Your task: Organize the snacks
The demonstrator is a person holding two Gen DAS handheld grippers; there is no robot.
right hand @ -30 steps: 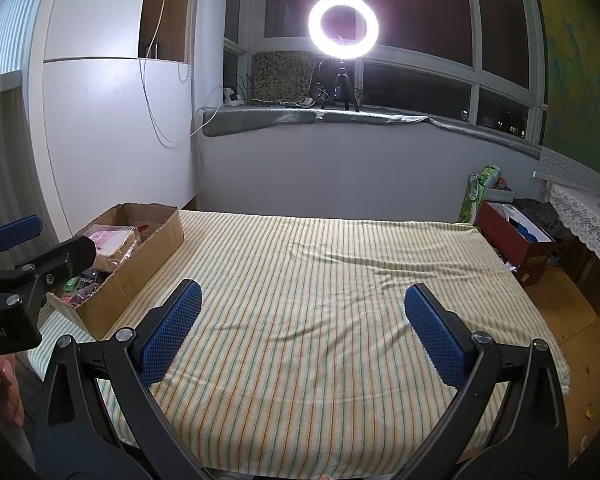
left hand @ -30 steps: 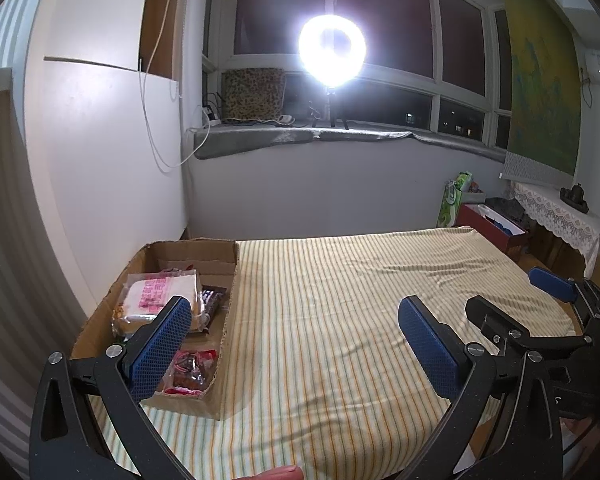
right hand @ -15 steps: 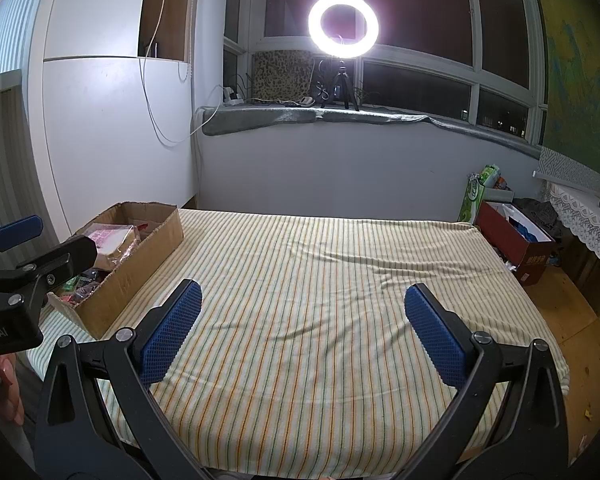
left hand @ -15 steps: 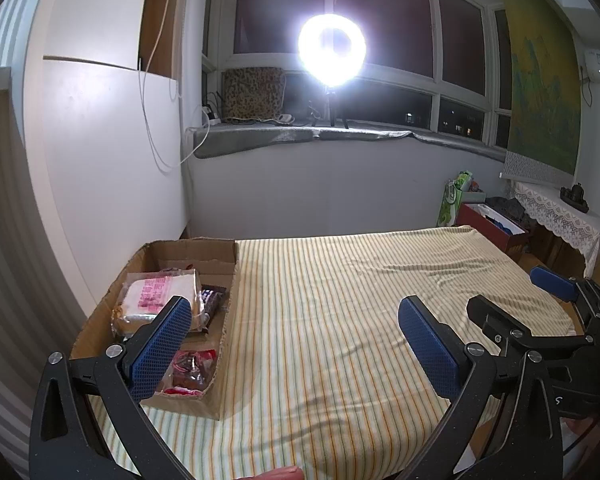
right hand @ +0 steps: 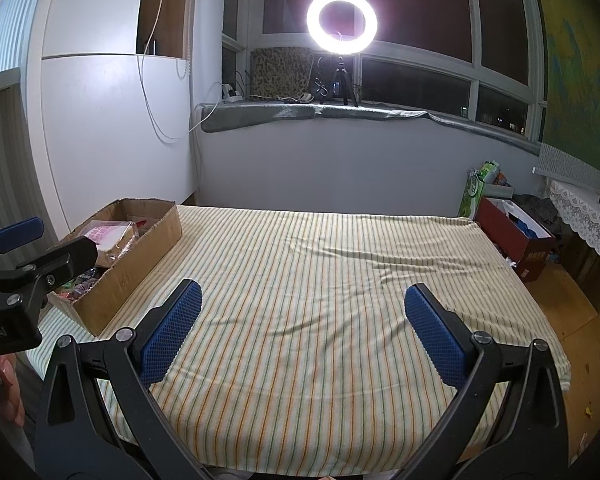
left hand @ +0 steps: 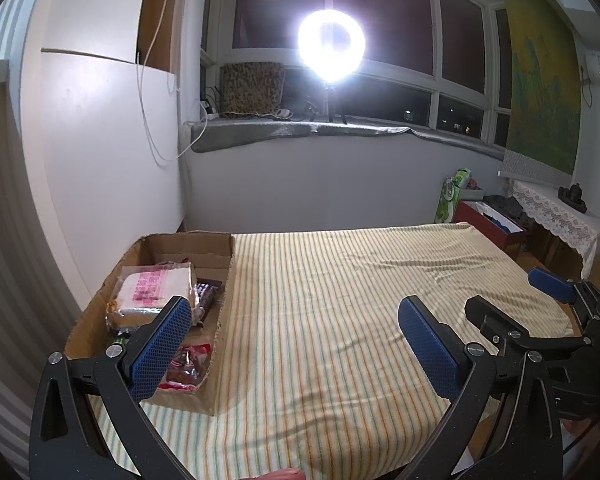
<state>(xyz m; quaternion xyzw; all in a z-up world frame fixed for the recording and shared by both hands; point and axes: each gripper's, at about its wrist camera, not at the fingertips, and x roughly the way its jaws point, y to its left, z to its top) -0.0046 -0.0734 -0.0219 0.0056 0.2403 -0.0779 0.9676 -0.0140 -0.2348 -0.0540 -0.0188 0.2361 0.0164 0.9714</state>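
Observation:
A brown cardboard box (left hand: 224,280) (right hand: 140,264) sits at the left edge of the striped cloth. Inside lie snack packs: a clear-wrapped pack with a pink label (left hand: 154,292) (right hand: 108,236), a dark wrapper (left hand: 208,294) and a red pack (left hand: 186,366). My left gripper (left hand: 296,340) hovers open near the front edge, its left finger over the box, nothing between the blue pads. My right gripper (right hand: 300,332) also stands open and empty over the bare cloth. Each gripper shows at the side of the other's view.
The yellow striped cloth (right hand: 320,272) covers a table against a grey wall. A ring light (right hand: 342,20) glares from the window sill. A red box (right hand: 516,244) and a green package (right hand: 476,192) stand on the floor at the right, beside a lace-covered shelf (right hand: 580,216).

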